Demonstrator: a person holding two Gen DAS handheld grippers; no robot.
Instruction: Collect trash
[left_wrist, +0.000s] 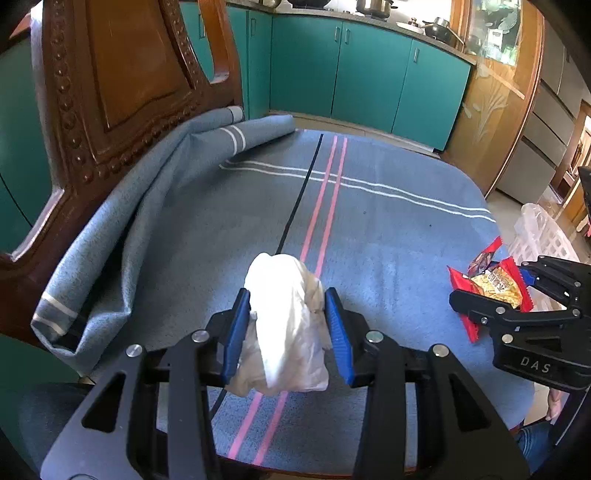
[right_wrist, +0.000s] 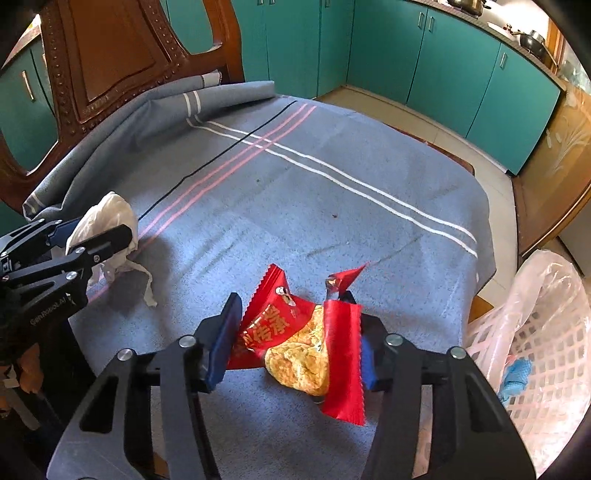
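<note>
The left hand-held gripper (left_wrist: 288, 325) is closed on a crumpled white tissue (left_wrist: 286, 325). Its two blue pads press the tissue from both sides, and the tissue stands a little above the blue striped cloth (left_wrist: 369, 229) that covers the table. A loose strip of the tissue hangs down and touches the cloth.

The right hand-held gripper (right_wrist: 295, 339) is closed on a red snack wrapper (right_wrist: 295, 343). The wrapper is torn open, with a yellow picture of food on it, and it sits between the two pads near the right edge of the table. One corner of the wrapper points up toward the middle of the table.

Just beyond the right edge of the table there is a white plastic basket (right_wrist: 546, 354) with a clear bag as lining. Something blue lies inside it. At the far left corner the cloth is folded against a carved wooden chair (left_wrist: 122, 81).
</note>
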